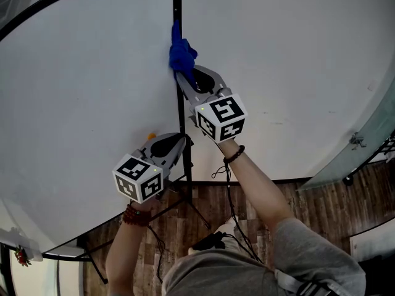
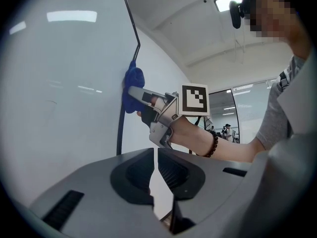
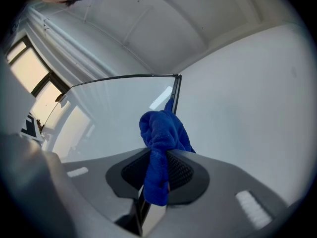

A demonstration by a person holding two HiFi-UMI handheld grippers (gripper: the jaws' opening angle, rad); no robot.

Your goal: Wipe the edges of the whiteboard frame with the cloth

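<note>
- Cloth (image 1: pixel 180 54): blue, bunched, pressed on the black vertical frame (image 1: pixel 178 5) at the whiteboard's (image 1: pixel 80 91) right side, near the top corner as seen in the right gripper view.
- Right hand-held gripper (image 1: pixel 182 78): jaws clamped on the cloth. A tail hangs down between them and the bulk is wadded past the tips, against the frame.
- Left hand-held gripper (image 1: pixel 183 142): lower down, just beside the same frame strip, jaws drawn to a thin slit, nothing in them. Can't tell if it touches the board.
- Step: wiping along the side edge; most of the strip below the cloth likely not done.
- Risk: the grip is on a narrow fold only. Drag along the frame could pull the cloth out of the jaws.
- Risk: the frame is thin. A small sideways drift puts the wad on the board face or on the wall (image 1: pixel 290 60) beside it, so the edge gets missed.
- Risk: if the wad shifts, the hard jaw tips may scrape the frame.
- Risk: pushing hard could rock the board, as the left hand-held gripper isn't clearly bracing it.
- Risk: moving down, the right hand-held gripper runs toward the left one, so a bump is possible.
</note>
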